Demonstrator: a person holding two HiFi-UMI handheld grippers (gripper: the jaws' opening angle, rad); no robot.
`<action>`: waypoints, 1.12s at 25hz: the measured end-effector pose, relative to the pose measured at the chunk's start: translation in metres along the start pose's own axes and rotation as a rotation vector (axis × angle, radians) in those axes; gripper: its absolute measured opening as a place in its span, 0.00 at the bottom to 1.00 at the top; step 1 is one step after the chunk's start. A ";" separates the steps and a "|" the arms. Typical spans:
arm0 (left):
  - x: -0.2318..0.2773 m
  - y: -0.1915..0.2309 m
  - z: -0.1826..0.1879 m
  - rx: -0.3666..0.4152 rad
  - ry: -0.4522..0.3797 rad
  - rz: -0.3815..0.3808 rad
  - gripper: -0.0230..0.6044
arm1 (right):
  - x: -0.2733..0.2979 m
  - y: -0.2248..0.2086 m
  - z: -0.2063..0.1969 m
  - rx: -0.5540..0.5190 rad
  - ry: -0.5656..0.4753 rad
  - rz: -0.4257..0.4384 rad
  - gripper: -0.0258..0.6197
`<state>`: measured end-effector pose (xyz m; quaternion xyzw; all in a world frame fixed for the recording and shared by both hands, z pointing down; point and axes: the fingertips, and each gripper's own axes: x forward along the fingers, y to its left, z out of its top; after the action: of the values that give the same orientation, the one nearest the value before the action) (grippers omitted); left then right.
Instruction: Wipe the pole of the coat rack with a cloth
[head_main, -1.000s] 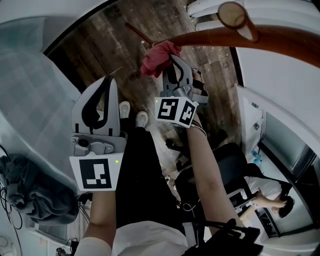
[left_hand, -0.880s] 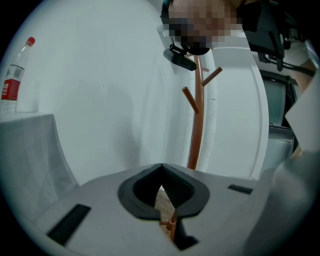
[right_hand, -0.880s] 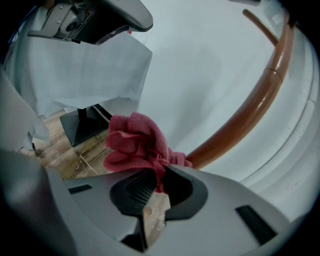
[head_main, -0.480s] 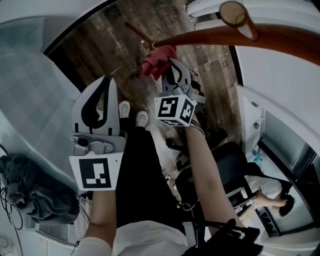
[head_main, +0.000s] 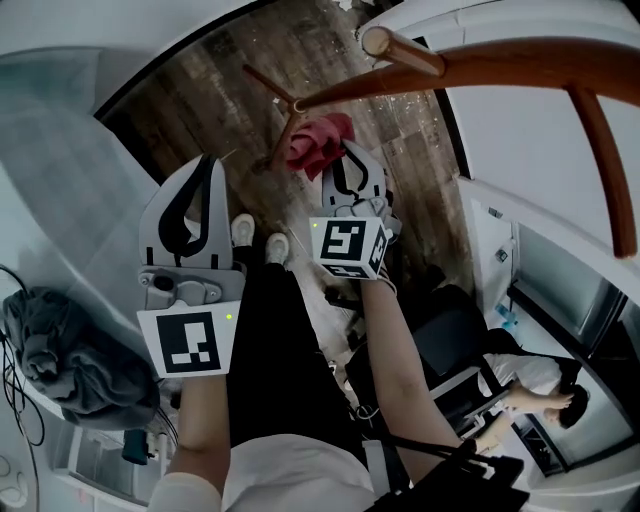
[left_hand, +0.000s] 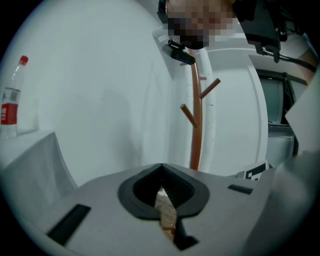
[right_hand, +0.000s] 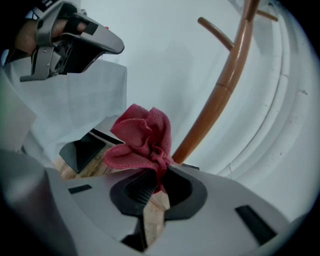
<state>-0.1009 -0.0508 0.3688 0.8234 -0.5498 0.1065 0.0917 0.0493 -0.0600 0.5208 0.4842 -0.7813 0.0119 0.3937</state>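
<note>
The brown coat rack pole (head_main: 450, 75) leans across the top of the head view, and its legs (head_main: 275, 95) stand on the wood floor. It also rises in the left gripper view, pole (left_hand: 196, 115), and in the right gripper view, pole (right_hand: 220, 95). My right gripper (head_main: 340, 152) is shut on a bunched red cloth (head_main: 318, 143). That cloth (right_hand: 145, 137) sits just left of the pole's lower part; I cannot tell if they touch. My left gripper (head_main: 210, 165) hangs shut and holds nothing, left of the rack.
Short pegs (left_hand: 187, 114) branch from the pole. A plastic bottle (left_hand: 10, 100) stands on a white ledge. A grey bundle (head_main: 60, 350) lies at lower left. An office chair (head_main: 445, 340) and a person (head_main: 535, 385) are at right. White curved walls enclose the floor (head_main: 220, 70).
The right gripper with the red cloth has slid down the pole toward its base and now sits a little off it. The head view has shifted. The left gripper has barely moved.
</note>
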 end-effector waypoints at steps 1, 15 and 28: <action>-0.002 -0.002 0.006 0.008 -0.007 -0.006 0.06 | -0.007 -0.004 0.004 0.014 -0.006 -0.014 0.11; -0.038 -0.011 0.084 0.015 -0.098 -0.011 0.06 | -0.125 -0.067 0.083 0.154 -0.148 -0.186 0.11; -0.084 -0.042 0.184 0.156 -0.199 -0.036 0.06 | -0.249 -0.112 0.151 0.164 -0.331 -0.242 0.11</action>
<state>-0.0796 -0.0102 0.1675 0.8442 -0.5315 0.0650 -0.0258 0.0985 0.0061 0.2202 0.6001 -0.7679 -0.0511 0.2180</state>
